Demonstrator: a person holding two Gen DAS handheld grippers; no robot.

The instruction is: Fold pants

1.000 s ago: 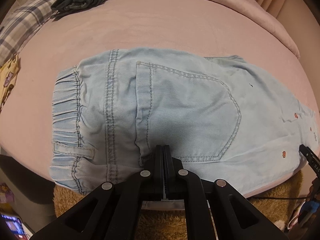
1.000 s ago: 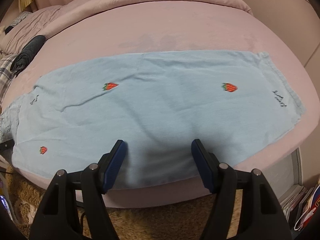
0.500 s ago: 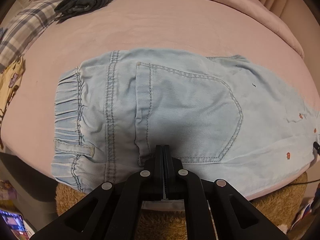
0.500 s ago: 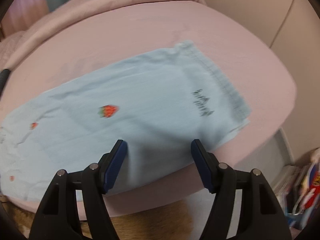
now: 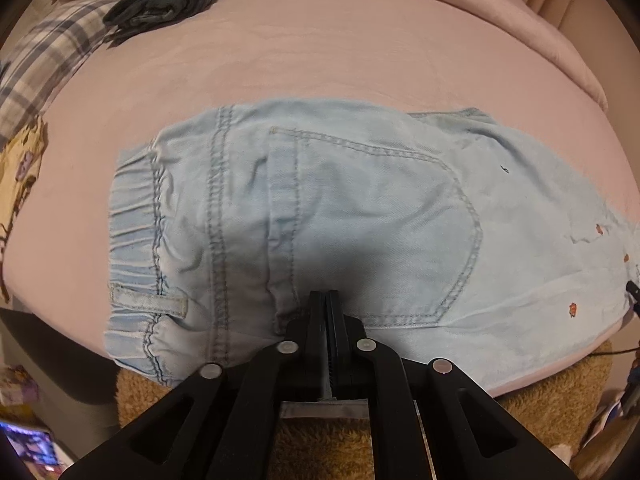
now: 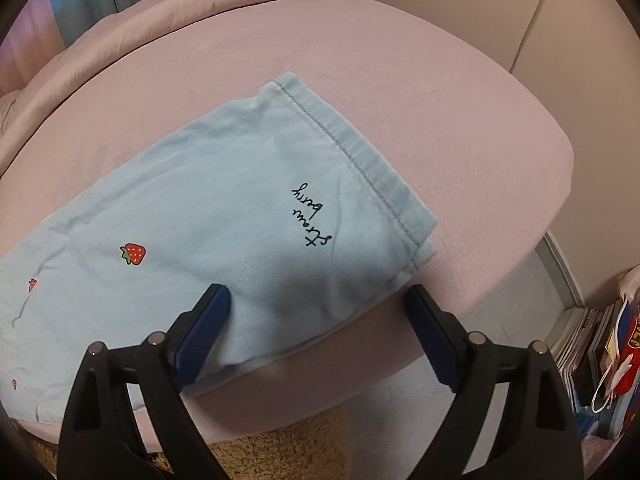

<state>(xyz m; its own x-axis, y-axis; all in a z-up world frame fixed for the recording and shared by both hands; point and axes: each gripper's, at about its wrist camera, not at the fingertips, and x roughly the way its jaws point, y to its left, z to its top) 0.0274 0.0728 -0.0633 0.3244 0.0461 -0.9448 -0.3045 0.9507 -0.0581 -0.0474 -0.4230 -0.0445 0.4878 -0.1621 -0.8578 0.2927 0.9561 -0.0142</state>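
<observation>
So the pants [image 5: 340, 216] are laid flat across the pink bed [image 5: 320, 48], already doubled leg over leg by the look of it. The elastic waistband [image 5: 134, 240] sits at the left end, the back pocket is facing up, and the hem [image 6: 352, 152] reaches out to the right, close to the near edge of the mattress.

The left gripper [image 5: 328, 300] is pinched together over the near edge of the seat area. Whether any cloth is actually caught between the tips can't be made out, since nothing visible is bunched there.

The right gripper [image 6: 316, 304] is spread wide and its jaws are opening. It's hovering above the near hem corner, with cloth below the gap but nothing pressed by the blue pads [image 6: 208, 312].

Handling-wise, it's thin, light denim: soft, floppy, no stiffness to speak of, so it'll drape and sag from whatever point gets lifted. Not slippery on the sheet, probably, and nothing fragile about it. The stitched hem is the thickest, firmest bit at that end, so a bite is best taken there, through both layers, near the corner. If only the top layer is caught, the legs will likely peel apart. The waistband would be the matching hold at the other end.
</observation>
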